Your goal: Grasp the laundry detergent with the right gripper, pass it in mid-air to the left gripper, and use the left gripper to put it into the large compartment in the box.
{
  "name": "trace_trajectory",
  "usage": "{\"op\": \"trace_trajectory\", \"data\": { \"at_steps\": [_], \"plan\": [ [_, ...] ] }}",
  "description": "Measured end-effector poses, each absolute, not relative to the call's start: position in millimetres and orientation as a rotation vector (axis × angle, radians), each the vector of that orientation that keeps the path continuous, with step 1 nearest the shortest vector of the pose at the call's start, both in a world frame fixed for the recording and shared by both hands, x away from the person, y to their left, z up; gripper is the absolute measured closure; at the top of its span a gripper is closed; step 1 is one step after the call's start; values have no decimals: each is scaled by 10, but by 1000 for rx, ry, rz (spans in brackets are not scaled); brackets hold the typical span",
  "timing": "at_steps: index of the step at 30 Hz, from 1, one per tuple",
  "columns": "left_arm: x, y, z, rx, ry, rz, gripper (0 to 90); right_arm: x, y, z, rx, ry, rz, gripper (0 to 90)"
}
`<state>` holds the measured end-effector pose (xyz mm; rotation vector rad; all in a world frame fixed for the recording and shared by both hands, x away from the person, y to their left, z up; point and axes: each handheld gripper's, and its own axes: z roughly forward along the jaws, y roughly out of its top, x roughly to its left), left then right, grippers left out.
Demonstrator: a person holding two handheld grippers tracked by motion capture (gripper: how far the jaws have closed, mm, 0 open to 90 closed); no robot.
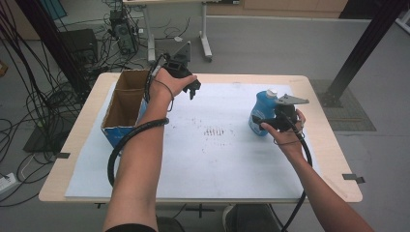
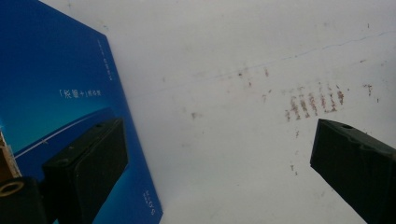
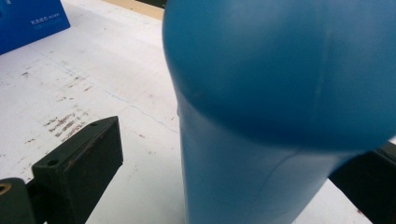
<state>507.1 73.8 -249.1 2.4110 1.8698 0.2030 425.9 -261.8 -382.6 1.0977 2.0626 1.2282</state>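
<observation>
A blue plastic bottle (image 1: 263, 102) with a white cap stands upright on the right part of the white mat (image 1: 217, 159). My right gripper (image 1: 261, 121) is open with its jaws on either side of the bottle's lower body. In the right gripper view the bottle (image 3: 280, 93) sits between the jaws of the right gripper (image 3: 233, 154), and a gap shows at the left jaw. My left gripper (image 1: 194, 88) hangs open over the mat's far left, just right of an open cardboard box (image 1: 126, 104). In the left gripper view the left gripper (image 2: 217, 140) holds nothing, and the box's blue side (image 2: 65, 93) lies at its left.
The box has blue outer sides and a divider inside, and it stands at the table's left. Faint brown marks (image 1: 215, 131) stain the mat's middle. Beyond the table's far edge are a desk leg (image 1: 205, 43), cables (image 1: 43, 101) and a black post (image 1: 358, 53).
</observation>
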Motion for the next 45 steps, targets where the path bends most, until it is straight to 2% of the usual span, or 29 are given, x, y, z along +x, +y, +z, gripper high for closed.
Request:
{"op": "trace_trajectory", "data": {
  "at_steps": [45],
  "plan": [
    [5063,727,-2492,2411,1865,203,48,4254,-2620,-3819,1097,2052,1231,14]
  ]
}}
